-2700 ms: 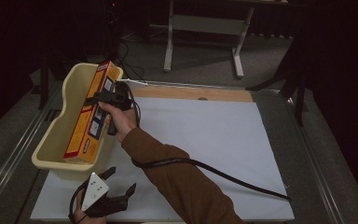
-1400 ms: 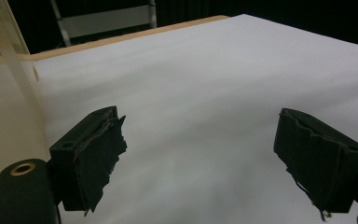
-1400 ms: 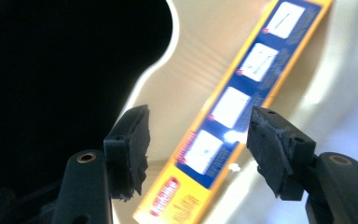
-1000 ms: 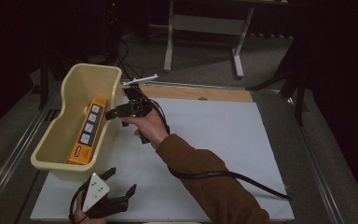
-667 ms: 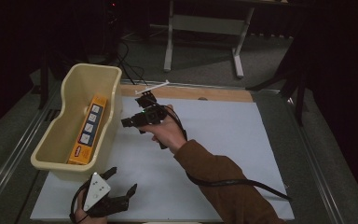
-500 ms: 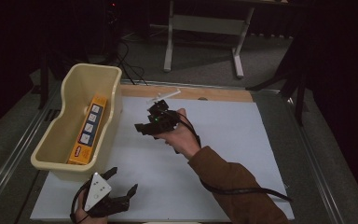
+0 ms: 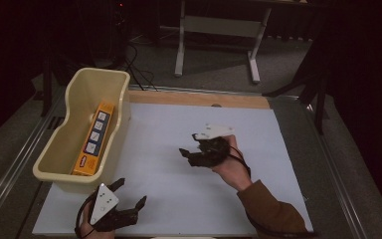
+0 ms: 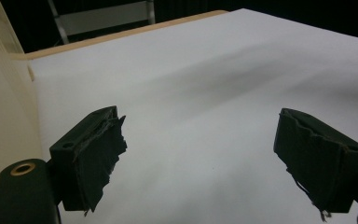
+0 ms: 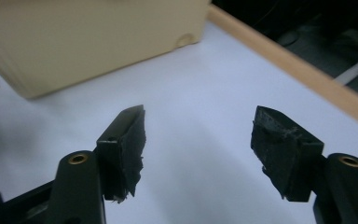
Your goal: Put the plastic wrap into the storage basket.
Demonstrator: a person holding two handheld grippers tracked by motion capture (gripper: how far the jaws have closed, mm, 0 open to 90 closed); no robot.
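Observation:
An orange box (image 7: 93, 138) lies lengthwise inside the cream bin (image 7: 121, 89) at the table's left. My right gripper (image 7: 189, 144) hovers open over the middle of the white mat (image 7: 258, 139), well right of the bin, with nothing between its jaws. In the right gripper view this gripper (image 9: 198, 126) points at the bin's outer wall (image 9: 88, 37). My left gripper (image 7: 131, 193) rests open near the mat's front left corner, just in front of the bin. In the left gripper view its jaws (image 8: 200, 135) stand wide apart over bare mat, with the bin's wall (image 8: 4, 116) at the left.
A wooden strip (image 7: 199, 98) runs along the mat's far edge and also crosses the right gripper view (image 9: 307, 74). Metal rails (image 7: 10, 169) flank the table. A stand's legs (image 7: 214, 30) and cables (image 7: 139, 64) lie on the floor beyond.
My right gripper let go of the orange box, which now lies in the bin, then drew back right and nearer to the person over the mat. The left gripper stayed put.

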